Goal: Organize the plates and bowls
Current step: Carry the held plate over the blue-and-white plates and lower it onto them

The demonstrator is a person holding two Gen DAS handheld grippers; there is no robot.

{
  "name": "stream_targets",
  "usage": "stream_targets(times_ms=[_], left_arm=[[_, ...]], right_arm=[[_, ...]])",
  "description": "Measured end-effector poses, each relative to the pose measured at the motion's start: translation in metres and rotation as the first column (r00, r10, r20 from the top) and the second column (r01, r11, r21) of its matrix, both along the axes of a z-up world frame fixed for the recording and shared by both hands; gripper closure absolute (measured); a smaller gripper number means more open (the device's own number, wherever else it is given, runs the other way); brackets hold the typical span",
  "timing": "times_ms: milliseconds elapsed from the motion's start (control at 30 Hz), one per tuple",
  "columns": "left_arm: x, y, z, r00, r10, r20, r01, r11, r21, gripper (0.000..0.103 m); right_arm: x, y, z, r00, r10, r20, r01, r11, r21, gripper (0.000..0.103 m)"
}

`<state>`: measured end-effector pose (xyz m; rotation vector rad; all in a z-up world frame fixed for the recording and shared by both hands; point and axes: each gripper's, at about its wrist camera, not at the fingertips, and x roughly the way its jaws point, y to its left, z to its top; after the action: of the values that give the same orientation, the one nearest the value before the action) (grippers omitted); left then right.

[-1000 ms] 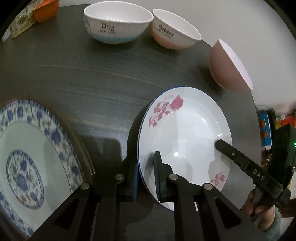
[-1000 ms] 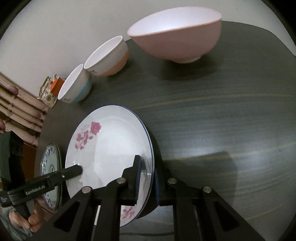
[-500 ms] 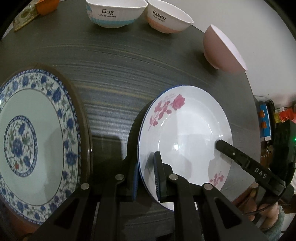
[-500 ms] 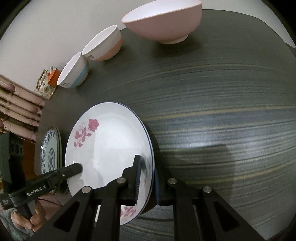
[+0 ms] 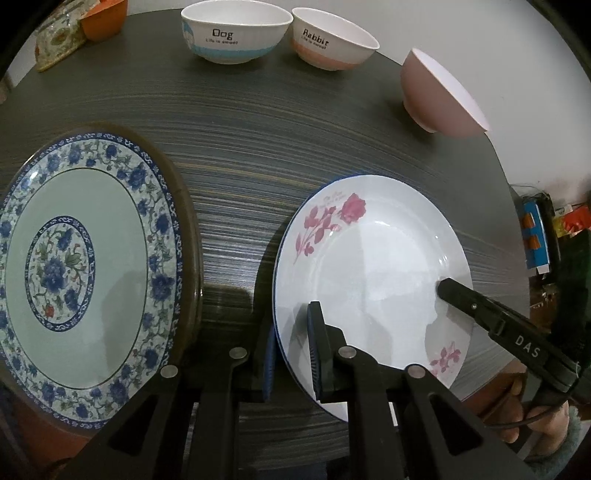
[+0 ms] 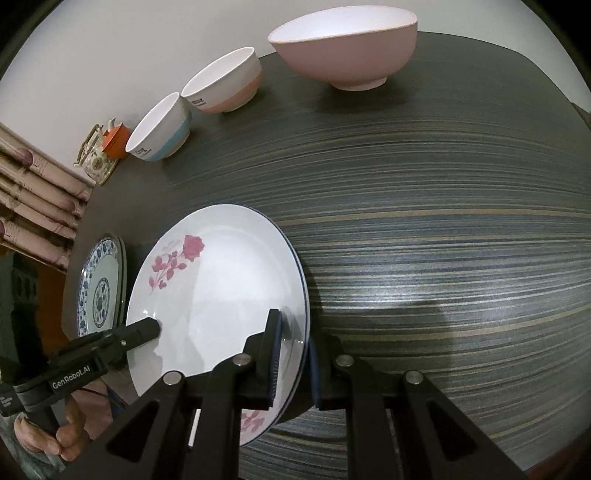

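Both grippers hold one white plate with pink roses [image 5: 373,273] above the dark table. My left gripper [image 5: 291,350] is shut on its near-left rim. My right gripper [image 6: 293,354] is shut on the opposite rim, and the plate shows in the right wrist view [image 6: 218,295]. A blue floral plate [image 5: 81,266] lies to the left on a brown plate; it also shows in the right wrist view [image 6: 98,284]. At the far edge stand a "Dog" bowl [image 5: 236,31], a "Rabbit" bowl [image 5: 332,42] and a pink bowl [image 5: 439,96].
The dark striped table [image 6: 424,240] stretches to the right of the plate. An orange pot on a floral tray [image 6: 101,151] sits at the far left corner. The table's right edge [image 5: 506,192] lies beyond the rose plate, with clutter below it.
The rose plate stays clamped in both grippers. The cameras have shifted, so the blue floral plate has come further into the left wrist view and the bowls have slid across both views.
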<state>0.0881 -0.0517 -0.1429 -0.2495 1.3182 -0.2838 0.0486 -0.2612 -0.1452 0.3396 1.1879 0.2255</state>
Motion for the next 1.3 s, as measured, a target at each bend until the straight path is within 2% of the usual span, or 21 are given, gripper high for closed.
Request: stream_targets(times_ms=[200, 800, 1000, 1300], left_arm=[[0.001, 0.004, 0.005, 1.000, 0.002, 0.024, -0.002, 1.000, -0.002, 0.091], [0.006, 0.032, 0.027, 0.996, 0.026, 0.085, -0.025, 1.000, -0.015, 0.091], [0.004, 0.060, 0.041, 0.992, 0.066, 0.111, -0.064, 0.998, -0.017, 0.091], [-0.004, 0.121, 0.061, 0.973, 0.176, 0.147, -0.176, 0.984, -0.012, 0.091]], right_arm=[[-0.002, 0.005, 0.008, 1.000, 0.009, 0.024, -0.008, 1.000, -0.024, 0.089], [0.005, 0.017, 0.034, 0.997, 0.015, 0.075, -0.014, 1.000, -0.012, 0.089], [0.011, 0.041, 0.048, 0.993, 0.055, 0.101, -0.054, 0.998, -0.011, 0.089], [0.023, 0.099, 0.063, 0.982, 0.149, 0.120, -0.150, 0.989, 0.001, 0.089]])
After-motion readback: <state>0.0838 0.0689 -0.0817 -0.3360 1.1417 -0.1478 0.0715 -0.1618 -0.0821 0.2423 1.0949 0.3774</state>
